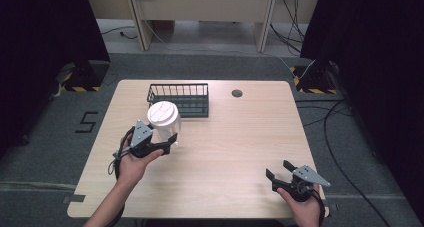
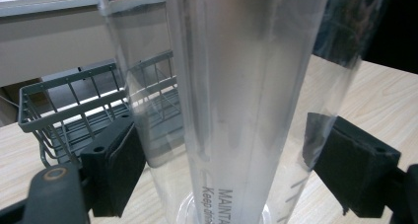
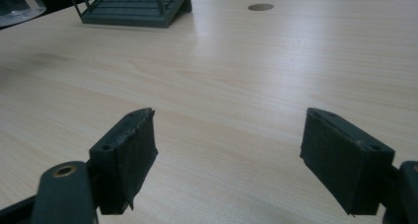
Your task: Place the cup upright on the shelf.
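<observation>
A light wooden table [image 1: 225, 152] seen from above holds a dark wire basket [image 1: 179, 99] with low sides near its far edge. This basket is the landmark for everything else.

A tall clear plastic cup with a white lid [image 1: 164, 120] stands upright on the table just in front of the basket's left end, on the person's side of it. In the left gripper view the cup [image 2: 236, 100] rises between the two black jaws, with the basket [image 2: 74, 105] behind it to the left and grey printed lettering low on the cup's wall.

The left gripper [image 1: 167, 143], held in the person's left hand [image 1: 132, 162], sits just in front of the basket's left end, with its jaws set on either side of the cup's lower part. The pads look close against the cup's wall, but whether they press it cannot be told.

The right gripper [image 1: 280, 171], in the person's right hand [image 1: 305, 209], rests well apart from the basket, near the table's near right corner. Its jaws stand wide apart over bare wood, holding nothing. In the right gripper view the basket [image 3: 130, 7] lies far off at upper left.

A small round dark hole [image 1: 237, 93] sits in the tabletop to the right of the basket.
</observation>
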A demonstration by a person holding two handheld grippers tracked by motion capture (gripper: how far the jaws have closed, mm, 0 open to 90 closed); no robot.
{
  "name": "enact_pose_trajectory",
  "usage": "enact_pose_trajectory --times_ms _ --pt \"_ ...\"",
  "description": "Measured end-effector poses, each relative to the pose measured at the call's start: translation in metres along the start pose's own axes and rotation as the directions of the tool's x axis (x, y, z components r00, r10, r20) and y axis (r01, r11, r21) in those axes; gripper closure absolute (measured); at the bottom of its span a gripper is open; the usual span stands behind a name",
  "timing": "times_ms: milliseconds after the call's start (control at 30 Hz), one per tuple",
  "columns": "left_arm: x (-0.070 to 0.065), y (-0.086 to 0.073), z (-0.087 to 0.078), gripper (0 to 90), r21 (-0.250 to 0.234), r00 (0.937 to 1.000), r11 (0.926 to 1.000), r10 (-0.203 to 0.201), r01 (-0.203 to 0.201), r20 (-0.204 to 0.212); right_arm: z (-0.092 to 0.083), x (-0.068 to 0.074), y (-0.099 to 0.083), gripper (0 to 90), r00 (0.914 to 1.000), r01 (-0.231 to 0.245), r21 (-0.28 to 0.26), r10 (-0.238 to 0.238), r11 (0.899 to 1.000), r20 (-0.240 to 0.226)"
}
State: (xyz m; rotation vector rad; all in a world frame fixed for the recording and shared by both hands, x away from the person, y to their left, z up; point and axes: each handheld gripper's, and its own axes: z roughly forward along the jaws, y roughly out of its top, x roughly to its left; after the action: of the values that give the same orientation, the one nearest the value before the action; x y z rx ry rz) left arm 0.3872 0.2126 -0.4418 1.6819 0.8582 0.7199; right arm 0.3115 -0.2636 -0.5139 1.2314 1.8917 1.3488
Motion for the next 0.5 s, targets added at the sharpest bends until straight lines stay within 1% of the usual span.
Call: enact_pose_trajectory --times_ms 500 --pt "0.0062 0.0079 0.0063 17.5 -0.005 0.9999 1.0 0.002 -0.002 -0.01 0.0001 -0.0003 0.0001 21.6 1.0 0.002 0.0 -0.002 1.0 0.0"
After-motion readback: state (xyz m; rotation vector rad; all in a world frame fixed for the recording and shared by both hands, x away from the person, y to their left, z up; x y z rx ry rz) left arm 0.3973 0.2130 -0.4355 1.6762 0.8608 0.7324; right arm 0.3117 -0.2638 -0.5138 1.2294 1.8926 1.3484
